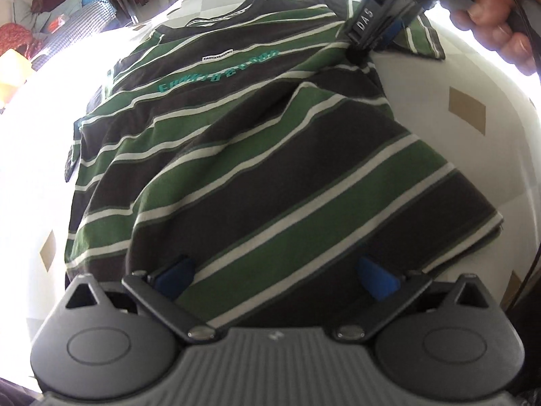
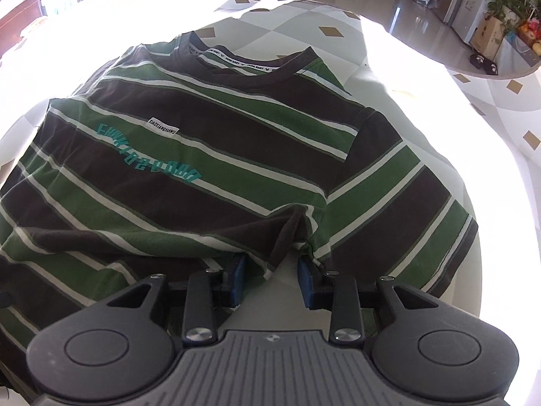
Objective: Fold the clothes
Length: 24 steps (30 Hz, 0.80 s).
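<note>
Right, L tool [image 1: 275,275] hung over the hem end of the striped T-shirt [image 1: 236,155], jaws spread wide, blue pads [image 1: 175,272] well apart w/ cloth lying under them, nothing pinched. R tool [image 2: 271,280] sat at the underarm by the sleeve [image 2: 399,203], jaws only partly open; fabric bunched up against the pad tips, but couldn't tell if it was actually gripped. A hand [image 1: 500,17] held that tool's handle. Shirt lay front up on the white surface [image 1: 466,169], collar at the far end, one side edge folded over the body.
</note>
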Tool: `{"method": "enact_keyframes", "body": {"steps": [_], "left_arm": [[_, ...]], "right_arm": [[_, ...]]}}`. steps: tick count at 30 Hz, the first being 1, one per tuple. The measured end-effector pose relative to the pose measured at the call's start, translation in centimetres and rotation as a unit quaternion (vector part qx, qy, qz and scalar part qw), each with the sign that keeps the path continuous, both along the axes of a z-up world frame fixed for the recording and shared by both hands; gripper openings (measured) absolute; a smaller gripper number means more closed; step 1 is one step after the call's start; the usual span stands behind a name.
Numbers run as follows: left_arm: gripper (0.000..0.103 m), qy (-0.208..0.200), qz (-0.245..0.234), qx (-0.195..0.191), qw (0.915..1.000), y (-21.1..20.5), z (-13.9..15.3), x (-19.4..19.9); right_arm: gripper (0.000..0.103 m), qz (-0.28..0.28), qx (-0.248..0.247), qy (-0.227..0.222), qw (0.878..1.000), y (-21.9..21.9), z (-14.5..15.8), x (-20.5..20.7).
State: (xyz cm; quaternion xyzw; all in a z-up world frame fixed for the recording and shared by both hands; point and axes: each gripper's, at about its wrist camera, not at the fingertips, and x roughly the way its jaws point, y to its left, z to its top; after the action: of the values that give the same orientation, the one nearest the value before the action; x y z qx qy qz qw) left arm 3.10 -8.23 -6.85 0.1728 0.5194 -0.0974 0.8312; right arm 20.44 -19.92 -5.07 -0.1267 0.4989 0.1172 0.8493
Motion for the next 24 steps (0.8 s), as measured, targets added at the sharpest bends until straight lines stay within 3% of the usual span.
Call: {"method": "enact_keyframes", "body": {"steps": [7, 10, 14, 19, 24], "left_arm": [[0.103, 0.022, -0.02, 0.025, 0.9992, -0.1, -0.5, -1.4], [0.103, 0.026, -0.02, 0.008, 0.9994, 0.0, 0.0, -1.5], [0.103, -0.015, -0.03, 0.001, 0.9994, -0.9, 1.6, -1.7], [0.103, -0.036, -0.001, -0.018, 0.9992, -1.5, 2.8, 0.5], [0.103, -0.055, 0.0, -0.003, 0.9985, -2.7, 2.7, 2.3]], "right_arm": [[0.03, -0.027, 0.003, 0.0, 1.0, -1.1, 0.0, 0.8], [0.03, -0.023, -0.001, 0.001, 1.0, -0.9, 0.2, 0.6], [0.031, -0.011, 0.012, 0.002, 1.0, -0.8, 0.9, 0.1], [0.033, -0.009, 0.055, -0.002, 0.998, -1.1, 2.5, -0.3], [0.033, 0.018, 0.124, 0.025, 0.992, -1.1, 2.7, -0.7]]}}
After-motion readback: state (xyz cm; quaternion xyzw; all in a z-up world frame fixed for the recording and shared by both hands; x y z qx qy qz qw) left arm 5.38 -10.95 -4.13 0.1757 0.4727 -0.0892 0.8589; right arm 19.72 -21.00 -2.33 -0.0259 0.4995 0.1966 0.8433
